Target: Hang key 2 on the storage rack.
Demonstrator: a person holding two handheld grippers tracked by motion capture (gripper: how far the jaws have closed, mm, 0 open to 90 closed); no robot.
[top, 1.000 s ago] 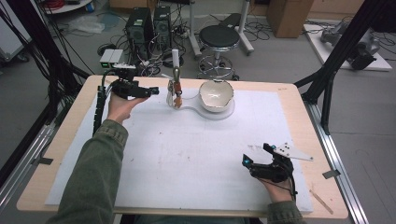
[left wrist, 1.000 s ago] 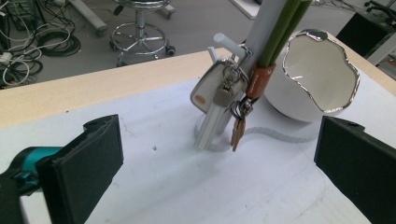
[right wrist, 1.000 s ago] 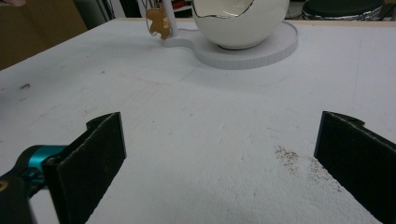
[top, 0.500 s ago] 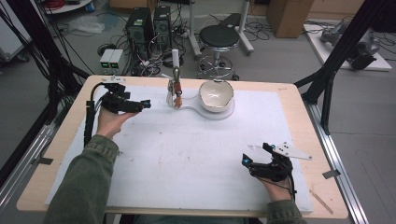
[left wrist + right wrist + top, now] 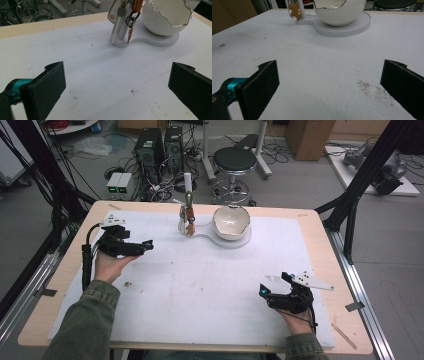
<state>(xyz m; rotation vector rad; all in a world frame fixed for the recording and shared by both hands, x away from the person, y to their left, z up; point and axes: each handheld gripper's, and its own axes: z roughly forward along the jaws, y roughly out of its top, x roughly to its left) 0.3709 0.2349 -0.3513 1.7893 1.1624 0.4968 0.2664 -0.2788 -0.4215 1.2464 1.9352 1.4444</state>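
Since a second ago: left gripper [image 5: 145, 245] pulled back from beside the key stand toward the near-left of the table; half a second ago already partway back. Right gripper [image 5: 264, 290] unchanged over the same interval, same spot at the near-right.

Left side, high view: left gripper held in the person's left hand [image 5: 112, 262], over the white mat [image 5: 210, 285], pointing toward the table's right. Jaws spread wide in the left gripper view, nothing between them, bare mat below. Small dark speck [image 5: 128, 283] on the mat just near of that hand.

Centre, far edge of the mat: bunch of keys [image 5: 188, 220] hanging on the upright white post [image 5: 187, 182] of the stand, well apart from both grippers. In the left gripper view, keys [image 5: 127, 17] dangling against the post, an orange fob among them, tips just above the flat white base [image 5: 155, 42]. Same base carrying a white egg-shaped bowl [image 5: 231, 221] with a jagged gold rim, just right of the keys, upright.

Right side: right gripper resting low over the mat, held by the right hand [image 5: 295, 317]. Jaws wide apart in the right gripper view, empty; scatter of dark grit [image 5: 374, 91] on the mat near the right-hand jaw. Bowl [image 5: 339, 11] and base ahead, well clear.
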